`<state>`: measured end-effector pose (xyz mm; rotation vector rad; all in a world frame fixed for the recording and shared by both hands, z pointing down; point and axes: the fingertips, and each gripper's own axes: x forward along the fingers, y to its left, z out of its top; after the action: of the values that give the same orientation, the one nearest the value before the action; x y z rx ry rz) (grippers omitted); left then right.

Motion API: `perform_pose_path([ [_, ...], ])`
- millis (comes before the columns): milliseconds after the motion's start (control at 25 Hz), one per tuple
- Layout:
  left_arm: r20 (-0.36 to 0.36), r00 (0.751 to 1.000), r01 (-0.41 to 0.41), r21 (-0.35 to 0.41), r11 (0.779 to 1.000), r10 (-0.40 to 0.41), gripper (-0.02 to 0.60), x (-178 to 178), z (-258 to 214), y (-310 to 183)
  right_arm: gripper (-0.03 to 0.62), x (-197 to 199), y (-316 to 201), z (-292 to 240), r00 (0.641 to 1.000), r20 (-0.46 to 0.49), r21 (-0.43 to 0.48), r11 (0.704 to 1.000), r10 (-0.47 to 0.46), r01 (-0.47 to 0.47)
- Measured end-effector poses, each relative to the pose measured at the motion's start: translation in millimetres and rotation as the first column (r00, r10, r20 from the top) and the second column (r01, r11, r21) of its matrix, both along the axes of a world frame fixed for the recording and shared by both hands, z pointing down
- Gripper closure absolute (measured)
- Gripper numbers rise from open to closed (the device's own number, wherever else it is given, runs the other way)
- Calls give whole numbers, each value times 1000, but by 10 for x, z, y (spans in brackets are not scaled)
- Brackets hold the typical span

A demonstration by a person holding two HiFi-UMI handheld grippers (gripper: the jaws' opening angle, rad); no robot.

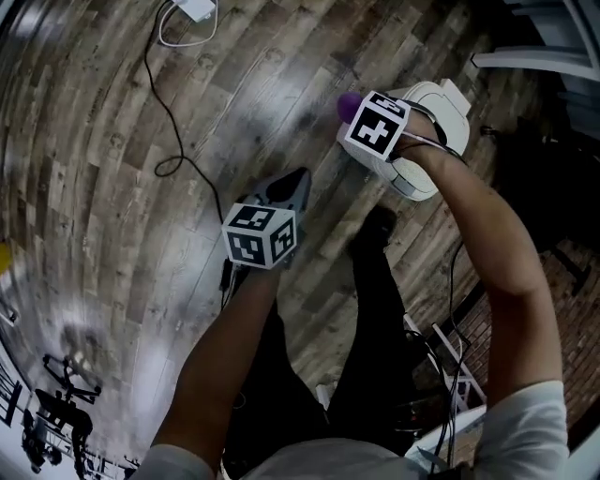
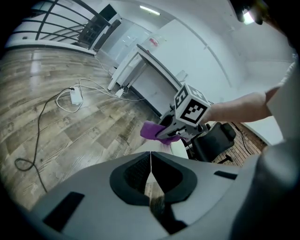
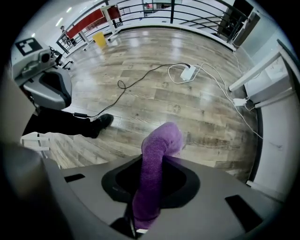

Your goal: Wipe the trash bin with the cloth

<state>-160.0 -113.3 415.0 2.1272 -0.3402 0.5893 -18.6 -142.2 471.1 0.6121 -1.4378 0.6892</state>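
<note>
Wood floor (image 1: 112, 187): right gripper (image 3: 149, 187) clamps cloth (image 3: 161, 138) at trash bin (image 1: 441, 108), left gripper (image 2: 151, 164) closed, empty
Risk: bin slides under wipe pressure, nothing bracing it

A black cable (image 1: 156, 94) runs across the wood-plank floor (image 1: 84, 197) to a white power adapter (image 1: 198, 8); a black chair (image 2: 213, 139) stands apart.

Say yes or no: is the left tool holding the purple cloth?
No, the left tool is shut on nothing; the purple cloth sits in the right tool.
</note>
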Motion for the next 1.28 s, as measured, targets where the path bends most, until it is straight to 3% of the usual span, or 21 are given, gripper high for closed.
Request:
perform_pose_path([
  [240, -10, 1000, 29, -31, 999, -30, 577, 266, 202, 48, 505, 732, -385, 215, 999, -48, -65, 998, -25, 21],
  [400, 9, 990, 140, -60, 988, -139, 577, 410, 377, 19, 505, 1150, -649, 360, 994, -99, -81, 996, -56, 48],
  [520, 18, 985, 171, -89, 981, -170, 577, 566, 427, 156, 505, 1413, -541, 465, 983, -160, -161, 985, -87, 61],
  [640, 8, 987, 162, -122, 979, -162, 577, 771, 464, 297, 505, 1546, -391, 632, 982, -148, -230, 970, -120, 84],
  [840, -19, 993, 111, -140, 984, -115, 577, 1034, 605, 354, 505, 1792, -409, 812, 980, -155, -260, 962, -123, 80],
  [1280, -55, 996, 55, -145, 988, -64, 577, 953, 623, 414, 505, 1854, -283, 913, 975, -191, -329, 943, -113, 45],
])
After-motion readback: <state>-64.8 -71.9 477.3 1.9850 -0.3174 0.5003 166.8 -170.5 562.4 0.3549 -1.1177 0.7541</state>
